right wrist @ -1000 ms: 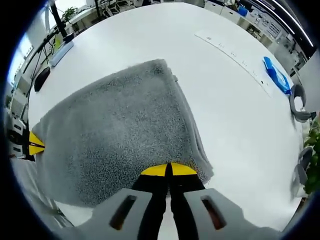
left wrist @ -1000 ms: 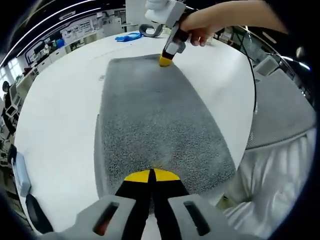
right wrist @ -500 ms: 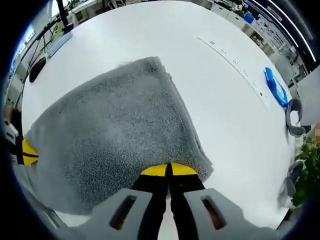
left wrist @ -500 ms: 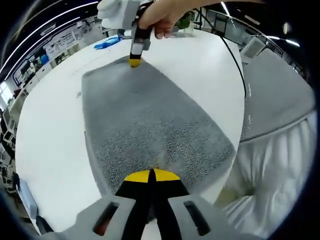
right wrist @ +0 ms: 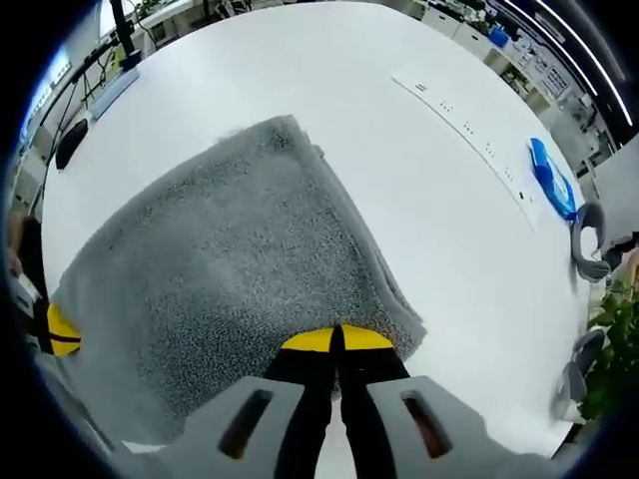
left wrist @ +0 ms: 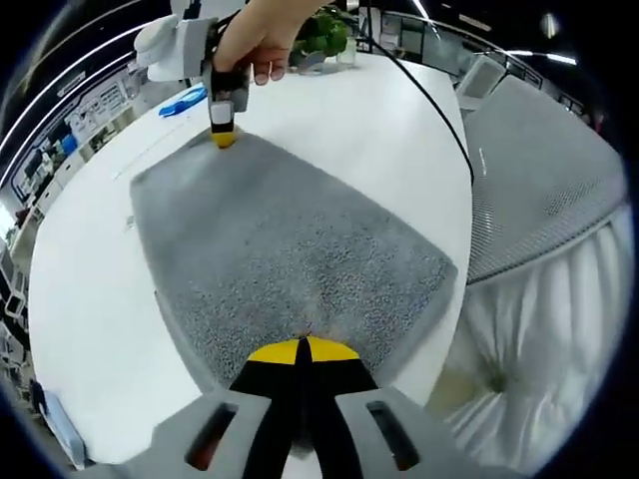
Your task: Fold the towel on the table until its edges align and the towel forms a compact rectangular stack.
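Two grippers pinch opposite ends of one grey towel (left wrist: 285,244) lying on a white table (left wrist: 90,289).

Left gripper view: left gripper (left wrist: 301,350) at bottom centre, yellow-tipped jaws pressed together on the towel's near edge. Cloth spreads away from the tips toward the upper left of the frame, flat on the table, already doubled: a lower layer peeks out along its left side. Right gripper (left wrist: 224,137) at upper left, held by a hand (left wrist: 262,38), its yellow tip down on the towel's far corner; I cannot tell from this angle how its jaws stand. Black cable (left wrist: 439,105) runs from the hand along the right part of the table. Blue object (left wrist: 182,101) lies well beyond the towel at upper left. Green plant (left wrist: 324,35) at top centre. White fabric (left wrist: 529,349) fills the lower right, past the table edge.

Right gripper view: right gripper (right wrist: 339,339) at bottom centre, jaws closed tight on the towel's (right wrist: 230,274) near corner. Towel stretches up and left from the tips; stacked layers show along its right edge. Left gripper's (right wrist: 60,331) yellow tip sits at the far left edge of the frame, at the towel's opposite end. Table (right wrist: 439,239) bare to the right of the cloth. Blue object (right wrist: 552,178) at right, near the table's far side; grey curved item (right wrist: 589,232) just below it. Dark computer mouse (right wrist: 70,145) at upper left.
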### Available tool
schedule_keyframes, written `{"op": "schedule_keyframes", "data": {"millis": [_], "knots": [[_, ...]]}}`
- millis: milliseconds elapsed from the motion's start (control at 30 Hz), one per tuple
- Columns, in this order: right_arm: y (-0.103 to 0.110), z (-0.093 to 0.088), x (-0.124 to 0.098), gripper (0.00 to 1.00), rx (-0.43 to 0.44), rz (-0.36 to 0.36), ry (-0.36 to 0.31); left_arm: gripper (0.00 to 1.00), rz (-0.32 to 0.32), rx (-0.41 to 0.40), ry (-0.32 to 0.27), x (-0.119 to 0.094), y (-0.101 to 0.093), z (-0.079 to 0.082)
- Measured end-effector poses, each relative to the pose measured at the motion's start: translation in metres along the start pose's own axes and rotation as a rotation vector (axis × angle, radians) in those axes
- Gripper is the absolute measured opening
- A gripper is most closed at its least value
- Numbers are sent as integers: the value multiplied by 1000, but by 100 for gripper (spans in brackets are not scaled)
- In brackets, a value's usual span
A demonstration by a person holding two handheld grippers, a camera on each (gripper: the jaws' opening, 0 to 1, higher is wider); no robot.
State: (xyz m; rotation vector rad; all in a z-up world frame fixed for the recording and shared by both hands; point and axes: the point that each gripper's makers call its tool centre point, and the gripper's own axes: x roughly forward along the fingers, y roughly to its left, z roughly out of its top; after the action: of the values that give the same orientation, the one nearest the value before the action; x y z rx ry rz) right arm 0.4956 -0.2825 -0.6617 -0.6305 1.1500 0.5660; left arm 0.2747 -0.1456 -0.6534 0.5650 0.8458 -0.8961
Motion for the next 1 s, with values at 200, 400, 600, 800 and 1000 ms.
{"op": "schedule_keyframes", "data": {"millis": [200,400,600,800,1000], "knots": [[-5,3,2,0,-9,-3,-2,1,-5,14,-8,4,-3,6],[-8,5,3,0,1,5,-9,1,14,76,-8,6,-7,10],[-11,8,3,0,13,19,-29,1,10,69,-19,8,-6,13],[-16,13,5,0,33,34,-48,1,10,93,-21,13,-9,20],[-19,19,8,0,30,32,-55,1,7,96,-30,17,-9,26]]}}
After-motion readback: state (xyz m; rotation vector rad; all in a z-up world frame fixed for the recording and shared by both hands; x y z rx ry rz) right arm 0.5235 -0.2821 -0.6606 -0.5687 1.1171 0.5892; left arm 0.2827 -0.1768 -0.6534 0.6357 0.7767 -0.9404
